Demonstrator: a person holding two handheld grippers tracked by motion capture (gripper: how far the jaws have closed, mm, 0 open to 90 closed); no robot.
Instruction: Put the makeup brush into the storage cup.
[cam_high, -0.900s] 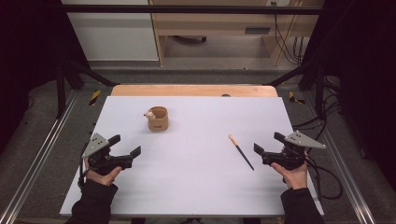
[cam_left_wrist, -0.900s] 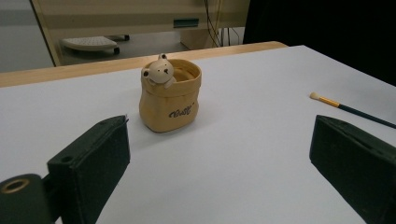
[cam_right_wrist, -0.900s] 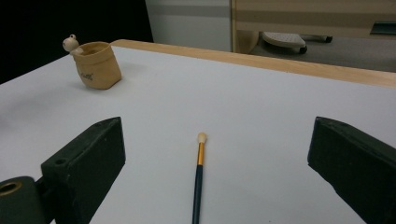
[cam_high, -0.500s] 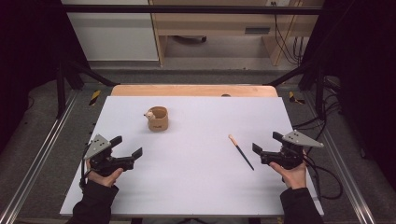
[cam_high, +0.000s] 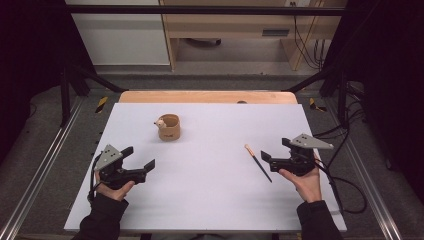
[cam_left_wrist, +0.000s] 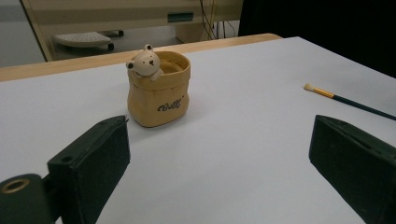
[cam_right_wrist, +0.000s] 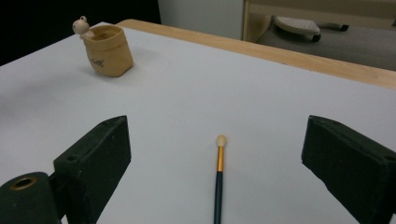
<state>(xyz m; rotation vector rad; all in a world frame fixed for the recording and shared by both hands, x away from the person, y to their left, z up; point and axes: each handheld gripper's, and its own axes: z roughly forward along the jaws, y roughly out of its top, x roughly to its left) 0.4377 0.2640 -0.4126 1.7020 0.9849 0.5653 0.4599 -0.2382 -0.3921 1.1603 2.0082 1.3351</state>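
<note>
Two grippers waited with nothing held: the left gripper (cam_high: 142, 160) and the right gripper (cam_high: 274, 150) both had jaws spread wide. Probably the start of a pick. The brush (cam_high: 257, 162) lay just beside the right one; the bear pot (cam_high: 169, 126) stood well apart, with nothing between on the table (cam_high: 210, 200).

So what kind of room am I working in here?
Likely a lab or recording workspace, not a home: a white-topped table inside a dark metal frame, loose cables on the floor, and plain office furniture behind.
</note>
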